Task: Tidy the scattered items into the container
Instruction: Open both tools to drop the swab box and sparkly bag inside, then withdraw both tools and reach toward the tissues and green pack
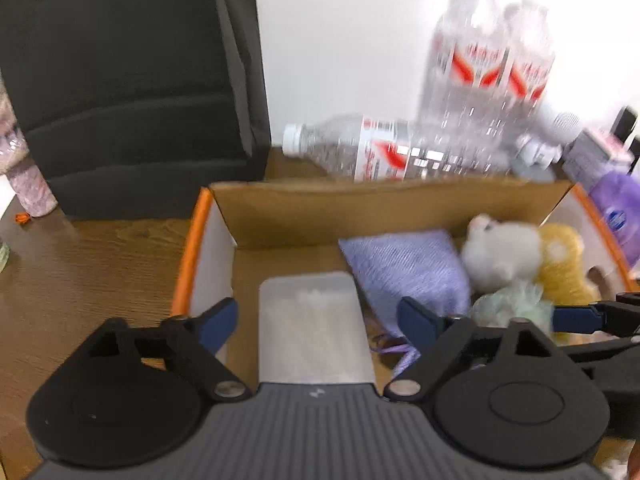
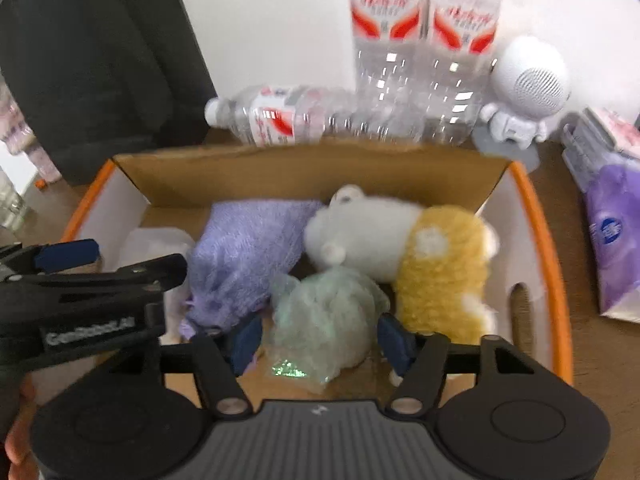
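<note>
**Releasing two items into the box: entry for one moment**

Hovering over the cardboard box (image 2: 304, 172), both grippers pointed steeply down into it. Left gripper (image 1: 318, 312): jaws stood wide apart, pads clear of the white packet (image 1: 312, 328) lying flat on the box floor between them; nothing held. Right gripper (image 2: 320, 336): jaws parted on either side of the pale green mesh pouch (image 2: 328, 312), which rested on the floor; pads appeared not to press it, though blur left slight doubt.

Contents already in the box: purple knitted pouch (image 2: 244, 260), centre; white plush toy (image 2: 360, 232) and yellow plush toy (image 2: 444, 272), right.

Handling note, as judgement: to finish the step well, lift each gripper straight up with jaws kept wide, so neither pad drags its item back out.

Edges and room: the orange rim (image 2: 548, 248) ran close on the right; the left gripper sat just inside the left wall. The two grippers were near each other, so they should withdraw apart. Bottles (image 2: 424, 52) stood beyond the far wall; open floor remained only at far left.
</note>
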The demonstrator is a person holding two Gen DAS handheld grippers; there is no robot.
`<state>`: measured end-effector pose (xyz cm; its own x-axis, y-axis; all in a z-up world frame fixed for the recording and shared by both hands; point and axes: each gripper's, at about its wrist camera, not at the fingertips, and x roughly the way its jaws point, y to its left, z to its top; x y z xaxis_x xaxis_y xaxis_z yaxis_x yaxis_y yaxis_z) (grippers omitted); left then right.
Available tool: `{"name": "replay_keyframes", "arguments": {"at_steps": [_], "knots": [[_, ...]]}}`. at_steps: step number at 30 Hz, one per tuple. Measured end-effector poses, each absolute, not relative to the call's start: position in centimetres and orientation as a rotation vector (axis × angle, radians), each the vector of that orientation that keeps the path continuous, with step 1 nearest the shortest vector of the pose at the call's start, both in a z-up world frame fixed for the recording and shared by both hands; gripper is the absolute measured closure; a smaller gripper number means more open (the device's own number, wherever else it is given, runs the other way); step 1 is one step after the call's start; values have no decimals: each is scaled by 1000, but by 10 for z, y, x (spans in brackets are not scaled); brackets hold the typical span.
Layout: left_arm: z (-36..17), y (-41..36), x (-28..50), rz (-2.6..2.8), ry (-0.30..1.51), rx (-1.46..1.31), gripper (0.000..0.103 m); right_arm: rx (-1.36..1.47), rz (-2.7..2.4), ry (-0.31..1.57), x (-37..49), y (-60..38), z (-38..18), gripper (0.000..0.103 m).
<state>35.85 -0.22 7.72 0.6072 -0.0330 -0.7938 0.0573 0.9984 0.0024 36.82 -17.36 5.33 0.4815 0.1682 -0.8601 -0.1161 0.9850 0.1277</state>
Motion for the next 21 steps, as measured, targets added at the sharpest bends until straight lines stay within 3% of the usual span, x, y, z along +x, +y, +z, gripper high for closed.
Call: {"name": "replay_keyframes", "arguments": {"at_steps": [2, 5, 11, 21], "knots": [[94, 0, 350, -47, 921, 12, 6, 39, 161, 1038, 361, -178, 72, 24], [118, 0, 333, -32, 916, 20, 0, 35, 144, 1038, 348, -185, 94, 24], [144, -4, 292, 4, 920, 62, 0, 107, 107, 1068, 314, -203, 125, 24], [197, -16, 221, -30, 818, 42, 0, 72, 101, 967, 243, -195, 187, 23]]}}
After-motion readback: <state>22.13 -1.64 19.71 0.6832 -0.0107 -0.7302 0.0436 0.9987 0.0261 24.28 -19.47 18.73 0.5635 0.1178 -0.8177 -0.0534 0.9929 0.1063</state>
